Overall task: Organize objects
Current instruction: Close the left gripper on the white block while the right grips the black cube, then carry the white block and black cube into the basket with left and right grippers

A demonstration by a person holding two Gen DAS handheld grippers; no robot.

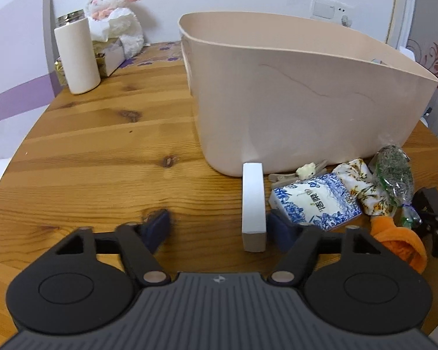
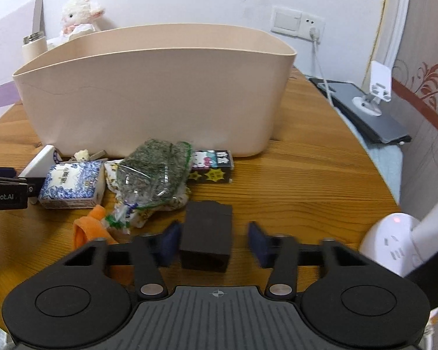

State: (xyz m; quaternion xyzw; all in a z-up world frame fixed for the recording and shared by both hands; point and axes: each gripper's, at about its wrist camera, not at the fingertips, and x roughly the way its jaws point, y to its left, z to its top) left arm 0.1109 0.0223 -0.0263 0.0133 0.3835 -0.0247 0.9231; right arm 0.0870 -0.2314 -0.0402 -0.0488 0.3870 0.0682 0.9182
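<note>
A beige plastic bin point(image 1: 292, 96) stands on the wooden table point(image 1: 102, 145); it also shows in the right wrist view point(image 2: 149, 96). My left gripper point(image 1: 219, 224) is open around a white block point(image 1: 253, 204) that lies near its right finger. My right gripper point(image 2: 214, 242) is open around a black box point(image 2: 206, 237) that touches its left finger. In front of the bin lie a blue-patterned tissue pack point(image 2: 73, 185), a clear bag of dried herbs point(image 2: 151, 175), a floral cloth point(image 1: 362, 186), an orange plush piece point(image 2: 87, 229) and a cartoon box point(image 2: 211, 166).
A white bottle point(image 1: 76, 55), a plush lamb point(image 1: 116, 8) and a small box point(image 1: 109, 55) stand at the back left. A small clip with a figure point(image 1: 305, 172) lies by the bin. A white power strip point(image 2: 394, 245) and a phone stand point(image 2: 376, 90) are at the right.
</note>
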